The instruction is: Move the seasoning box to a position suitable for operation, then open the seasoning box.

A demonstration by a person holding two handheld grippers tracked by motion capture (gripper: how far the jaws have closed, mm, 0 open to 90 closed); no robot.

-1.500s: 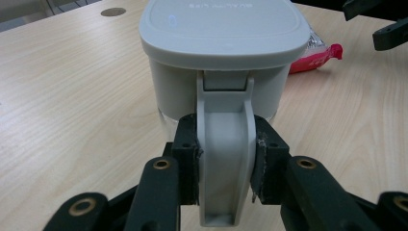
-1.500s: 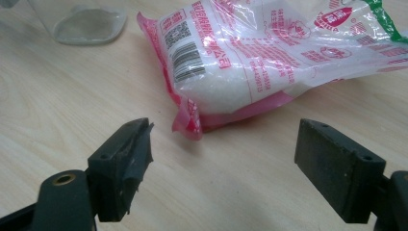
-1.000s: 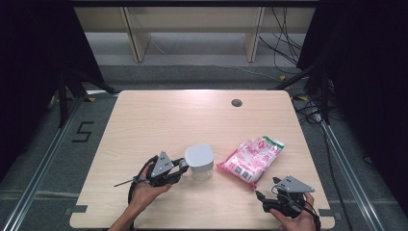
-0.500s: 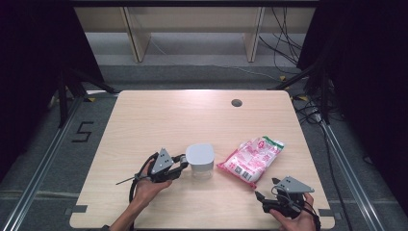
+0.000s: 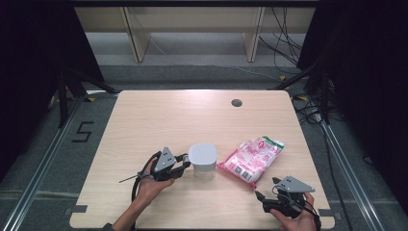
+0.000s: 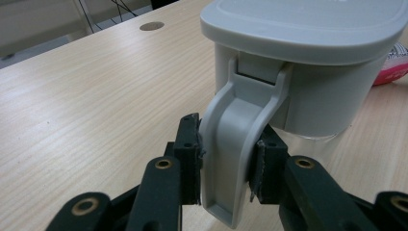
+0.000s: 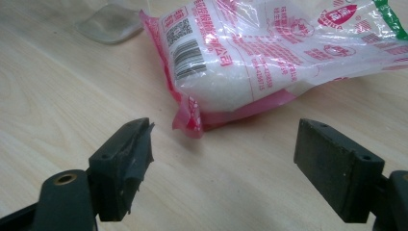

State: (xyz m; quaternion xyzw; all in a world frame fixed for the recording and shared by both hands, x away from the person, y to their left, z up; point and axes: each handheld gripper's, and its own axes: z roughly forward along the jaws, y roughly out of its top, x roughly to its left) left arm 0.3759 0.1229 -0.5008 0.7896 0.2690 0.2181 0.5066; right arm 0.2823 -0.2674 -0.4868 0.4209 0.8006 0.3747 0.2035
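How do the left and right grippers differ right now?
The left gripper is clamped on the grey container's handle; the right gripper holds nothing, jaws wide apart. The left sits against the container mid-table; the right rests near the table's front edge, short of the pink-and-white bag. Both have black jaws and are hand-held.

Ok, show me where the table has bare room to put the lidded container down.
The far half of the light wooden table is bare up to the dark round hole. The near middle, between the two hands, is bare too. It is crowded mid-table: the grey-lidded container stands with the left claw clamped on its handle, close beside the pink-and-clear plastic bag of white grains.
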